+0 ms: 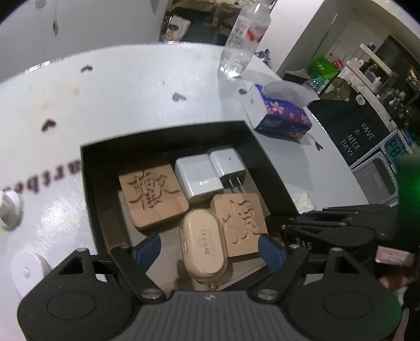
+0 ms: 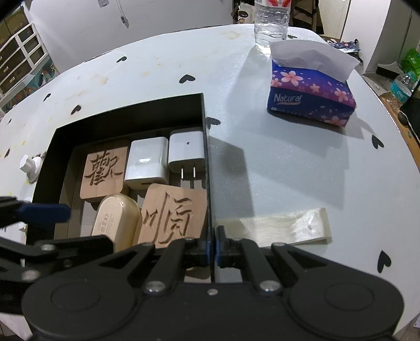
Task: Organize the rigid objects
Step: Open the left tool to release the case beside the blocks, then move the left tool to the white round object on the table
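A black box (image 1: pixel 99 183) (image 2: pixel 63 147) on the white table holds two carved wooden blocks (image 1: pixel 153 199) (image 1: pixel 240 223), two white chargers (image 1: pixel 195 178) (image 1: pixel 227 164) and a beige oval case (image 1: pixel 203 249) (image 2: pixel 115 220). My left gripper (image 1: pixel 208 248) is open over the box, its blue pads either side of the beige case, not touching it. My right gripper (image 2: pixel 212 248) is shut on the box's right wall (image 2: pixel 207 157), pinching its near end.
A purple tissue box (image 2: pixel 312 97) and a water bottle (image 2: pixel 270 23) stand at the back right. A cream strip (image 2: pixel 283 225) lies right of the box. A white knob (image 2: pixel 27 165) sits left of the box. The table edge curves at right.
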Demonstrator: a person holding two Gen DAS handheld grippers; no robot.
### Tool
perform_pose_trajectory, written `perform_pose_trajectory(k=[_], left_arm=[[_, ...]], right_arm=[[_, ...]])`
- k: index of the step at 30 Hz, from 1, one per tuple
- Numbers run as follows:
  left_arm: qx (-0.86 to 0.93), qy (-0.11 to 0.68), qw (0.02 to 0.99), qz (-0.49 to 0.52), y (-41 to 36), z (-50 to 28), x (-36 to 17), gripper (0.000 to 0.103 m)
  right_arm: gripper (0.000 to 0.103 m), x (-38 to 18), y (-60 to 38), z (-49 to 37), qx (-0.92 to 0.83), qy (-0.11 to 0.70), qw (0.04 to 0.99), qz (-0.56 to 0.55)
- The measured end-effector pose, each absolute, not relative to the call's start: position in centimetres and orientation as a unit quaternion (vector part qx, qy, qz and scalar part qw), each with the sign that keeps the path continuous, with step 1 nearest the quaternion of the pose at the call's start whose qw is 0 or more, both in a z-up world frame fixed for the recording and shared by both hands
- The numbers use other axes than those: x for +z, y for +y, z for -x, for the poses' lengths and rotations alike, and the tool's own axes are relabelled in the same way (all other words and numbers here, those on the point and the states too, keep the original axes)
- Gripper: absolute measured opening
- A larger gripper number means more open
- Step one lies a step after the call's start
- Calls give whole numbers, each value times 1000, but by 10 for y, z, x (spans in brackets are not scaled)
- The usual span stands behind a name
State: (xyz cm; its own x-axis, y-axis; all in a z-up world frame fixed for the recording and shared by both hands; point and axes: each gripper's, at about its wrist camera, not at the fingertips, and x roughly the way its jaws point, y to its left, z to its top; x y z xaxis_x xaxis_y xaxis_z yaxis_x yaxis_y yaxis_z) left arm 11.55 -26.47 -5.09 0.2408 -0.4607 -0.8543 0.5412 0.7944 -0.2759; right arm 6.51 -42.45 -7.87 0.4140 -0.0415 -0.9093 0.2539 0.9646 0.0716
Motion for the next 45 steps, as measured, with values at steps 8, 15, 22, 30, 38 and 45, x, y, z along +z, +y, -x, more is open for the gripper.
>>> perform_pose_trajectory(k=[8, 15, 22, 30, 38, 45], left_arm=[[-324, 493, 805, -60, -252, -106, -28, 100], [-310, 478, 820, -52, -233, -105, -16, 103], [-289, 467, 835, -34, -208, -106, -10, 103], [-230, 455, 860, -14, -166, -112, -15, 103], [-193, 448, 873, -6, -125, -114, -28, 103], [-182, 454, 872, -18, -102, -115, -52, 87]], right_arm=[[5, -79, -424, -65, -89, 534, 835, -99], [5, -79, -424, -65, -89, 534, 835, -99], [5, -78, -424, -65, -88, 534, 835, -98], [5, -78, -424, -65, -88, 534, 835, -98], [5, -78, -424, -65, -88, 534, 835, -98], [5, -78, -424, -65, -88, 534, 835, -98]])
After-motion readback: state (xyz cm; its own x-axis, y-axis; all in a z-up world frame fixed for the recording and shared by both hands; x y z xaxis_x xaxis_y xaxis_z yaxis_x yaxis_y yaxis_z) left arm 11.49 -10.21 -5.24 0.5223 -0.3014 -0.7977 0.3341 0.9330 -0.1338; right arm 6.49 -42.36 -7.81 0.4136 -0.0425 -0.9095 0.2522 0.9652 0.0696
